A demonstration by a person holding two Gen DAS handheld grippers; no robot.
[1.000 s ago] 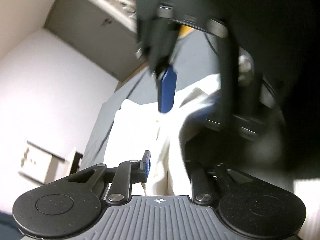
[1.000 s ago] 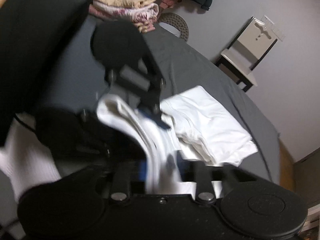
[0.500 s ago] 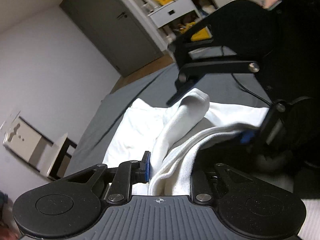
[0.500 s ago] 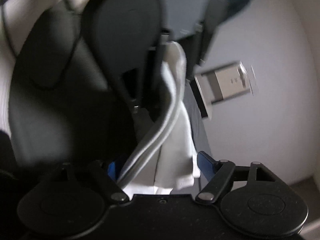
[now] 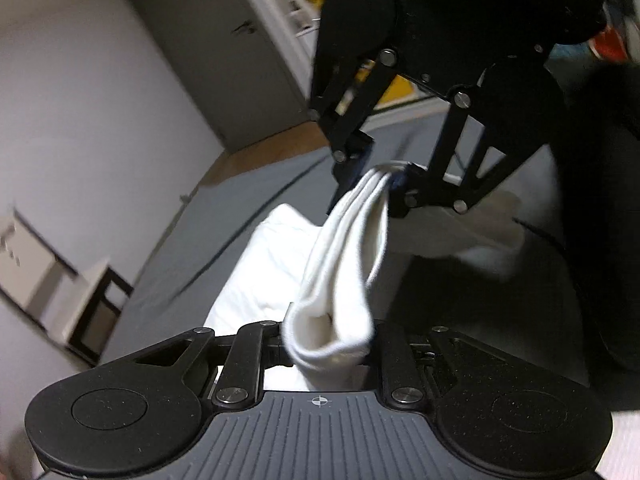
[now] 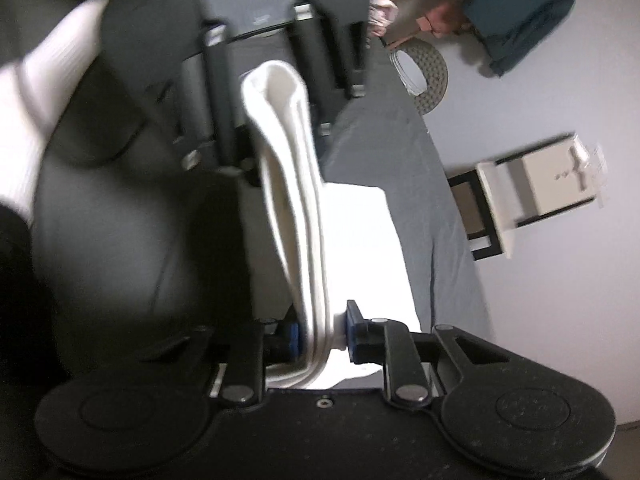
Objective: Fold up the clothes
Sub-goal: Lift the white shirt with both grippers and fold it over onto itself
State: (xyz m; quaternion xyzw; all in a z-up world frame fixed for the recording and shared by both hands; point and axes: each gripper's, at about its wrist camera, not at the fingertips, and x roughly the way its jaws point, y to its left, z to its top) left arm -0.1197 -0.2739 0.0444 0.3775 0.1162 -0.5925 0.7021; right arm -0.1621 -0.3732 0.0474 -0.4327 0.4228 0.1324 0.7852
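Fingers, left wrist view: left gripper fingers closed on one end of a white garment; the right gripper pinches the far end.
Garment, left wrist view: doubled into a narrow band, slung between both grippers above the grey bed.
Fingers, right wrist view: right gripper blue pads clamp the band.
Other laundry: flat white cloth lies on the bed beneath.
Progress: garment looks folded lengthwise; judged partway, laying down and squaring remain.
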